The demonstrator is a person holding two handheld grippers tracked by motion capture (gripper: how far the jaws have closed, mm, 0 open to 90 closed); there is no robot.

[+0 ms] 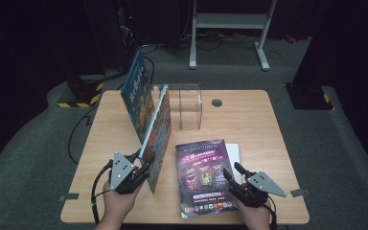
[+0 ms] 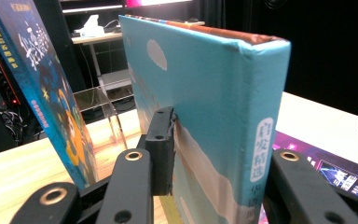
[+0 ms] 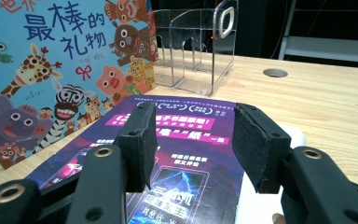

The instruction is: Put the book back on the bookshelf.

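Left gripper view shows my left gripper (image 2: 205, 158) clamped across the spine end of the light-blue picture book (image 2: 214, 102), which stands upright near the table's (image 1: 249, 115) left front. Its long axis runs away from me toward the clear rack (image 1: 190, 106); next I judge it needs a steady slide into a slot, while my right gripper (image 3: 193, 140) hovers unclenched over the purple book (image 3: 177, 140).

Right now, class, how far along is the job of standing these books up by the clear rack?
Looks done: a dark blue book leans upright beside the clear rack. In hand: the left gripper clamps a light blue book, held on edge. Left: the purple magazine lies flat on the table, with the right gripper open above it.
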